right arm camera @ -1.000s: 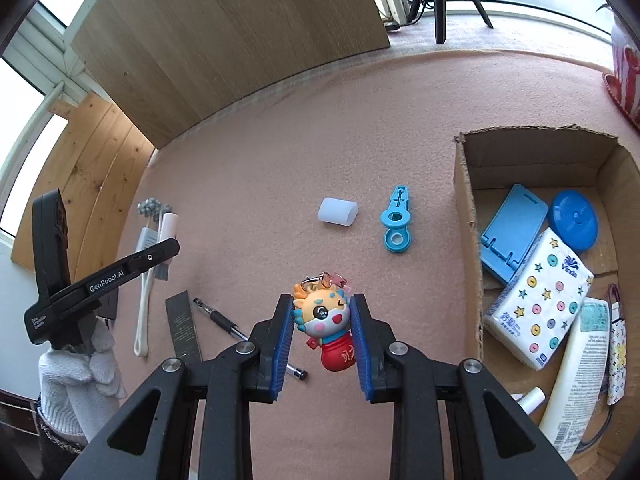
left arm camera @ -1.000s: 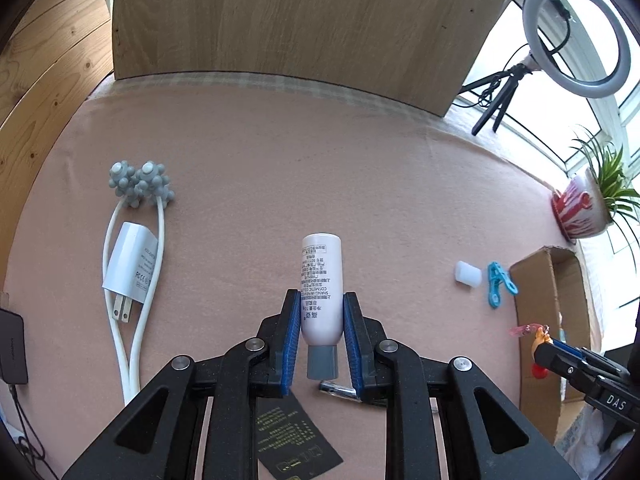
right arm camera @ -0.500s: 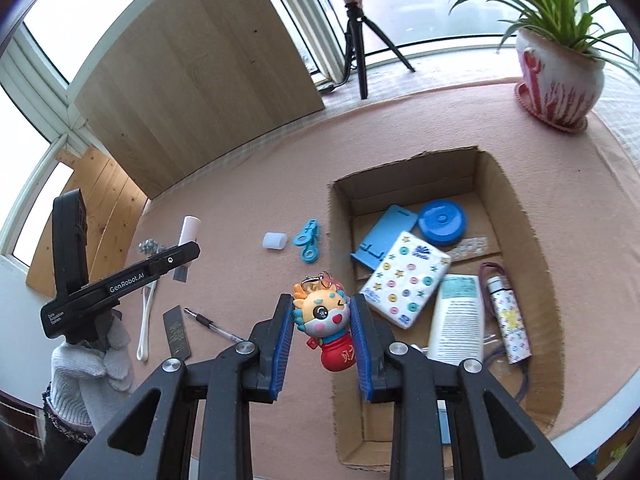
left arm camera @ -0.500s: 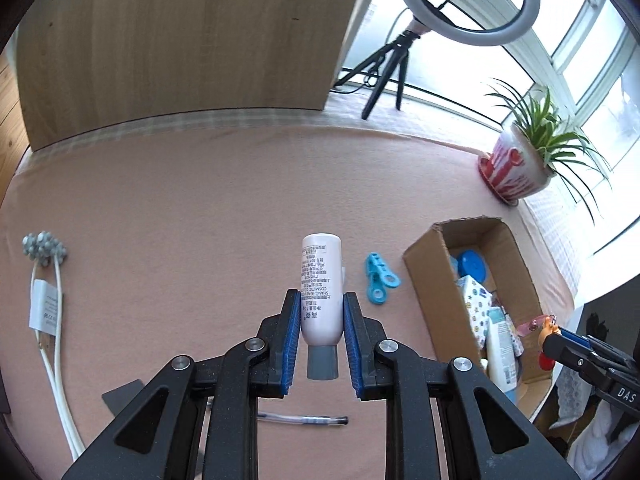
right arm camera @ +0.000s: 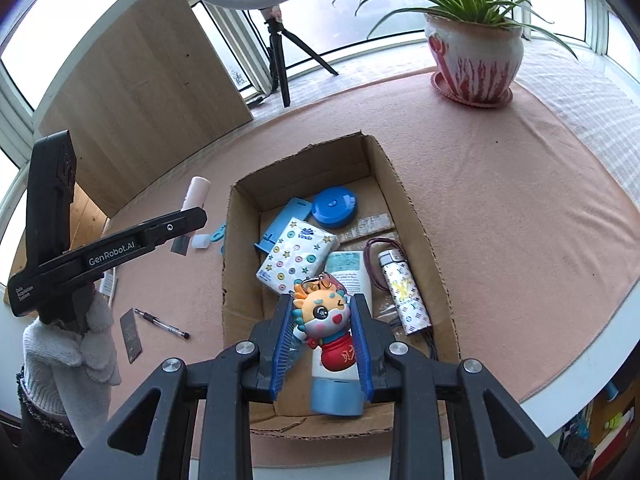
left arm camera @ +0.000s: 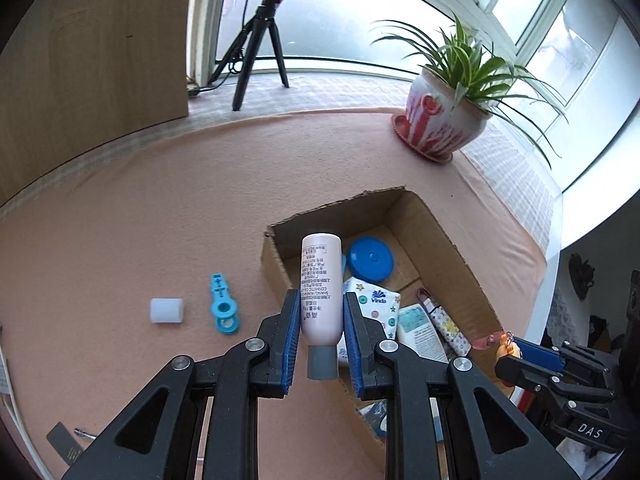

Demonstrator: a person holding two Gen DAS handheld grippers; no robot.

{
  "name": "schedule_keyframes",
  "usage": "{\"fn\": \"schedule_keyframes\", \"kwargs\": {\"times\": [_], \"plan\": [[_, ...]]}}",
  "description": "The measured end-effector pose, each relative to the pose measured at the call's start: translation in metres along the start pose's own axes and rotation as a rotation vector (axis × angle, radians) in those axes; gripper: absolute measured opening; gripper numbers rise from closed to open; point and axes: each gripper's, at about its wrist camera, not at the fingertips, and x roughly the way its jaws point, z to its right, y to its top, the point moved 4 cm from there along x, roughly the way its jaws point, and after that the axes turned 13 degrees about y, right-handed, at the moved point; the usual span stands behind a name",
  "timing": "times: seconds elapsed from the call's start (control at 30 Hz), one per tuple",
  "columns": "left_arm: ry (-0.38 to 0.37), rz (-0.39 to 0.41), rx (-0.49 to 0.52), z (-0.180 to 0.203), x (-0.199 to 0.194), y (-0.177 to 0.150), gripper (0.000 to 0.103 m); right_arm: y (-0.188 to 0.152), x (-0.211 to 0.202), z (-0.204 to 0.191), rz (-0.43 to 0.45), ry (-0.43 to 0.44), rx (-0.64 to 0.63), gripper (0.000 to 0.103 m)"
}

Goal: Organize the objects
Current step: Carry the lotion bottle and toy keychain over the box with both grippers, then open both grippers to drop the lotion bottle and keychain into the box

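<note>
Cardboard box (right arm camera: 416,216) sits on pink desk (right arm camera: 520,200), open top, part filled. Both tools are loaded and near it.

Left tool (left arm camera: 322,336): pads pinching pink bottle (left arm camera: 322,284), grey cap toward camera, base pointing 12 o'clock. In left view the bottle overlaps the box's near-left corner, approx above the rim.
Right tool (right arm camera: 322,336): pads pinching cartoon keychain figure (right arm camera: 326,328), orange head up, red body low. Seen over the box interior, above white tube (right arm camera: 344,320).

Step in hand (judged): carry both items over the box and drop them in.
- Bottle: bring it fully inside the left wall before spreading the pads, else it may tip back out over the rim. Free floor looks best at 12 o'clock in the box, near blue round case (right arm camera: 334,206).
- Figure: already over the contents; lower it close, then release so it doesn't bounce. Keep tools apart, since both aim at the same opening.

Counts:
- In box: 1 blue round case, 1 blue stand (right arm camera: 284,220), 1 tissue pack (right arm camera: 296,252), 1 white tube, 1 patterned lighter-like item (right arm camera: 404,292) w/ cord.
- On desk, 9 o'clock of box: 1 blue clip (left arm camera: 223,310), 1 white cylinder (left arm camera: 167,311), 1 pen (right arm camera: 162,323), 1 black card (right arm camera: 131,334).
- Held: 2 items.
- 1 potted plant (right arm camera: 474,52) at 1 o'clock.
</note>
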Motion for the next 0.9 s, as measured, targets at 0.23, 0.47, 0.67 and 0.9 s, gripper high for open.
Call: {"fn": "schedule_keyframes", "kwargs": {"times": [0.23,0.47,0.67,0.9], "plan": [[0.003,-0.029,0.045,0.028,0.021,-0.001,0.022,-0.009,0.002,0.016,-0.015,-0.008,0.025,0.025],[0.009,-0.039,0.070,0.042,0.026,-0.001,0.023,-0.011,0.005,0.019,-0.023,-0.009,0.027,0.026],[0.014,-0.029,0.079,0.043,0.021,-0.003,0.040,-0.009,0.002,0.014,0.000,-0.010,0.007,0.046],[0.032,-0.011,0.044,0.021,0.006,-0.007,0.040,-0.010,0.008,0.004,-0.004,0.005,0.002,0.047]]}}
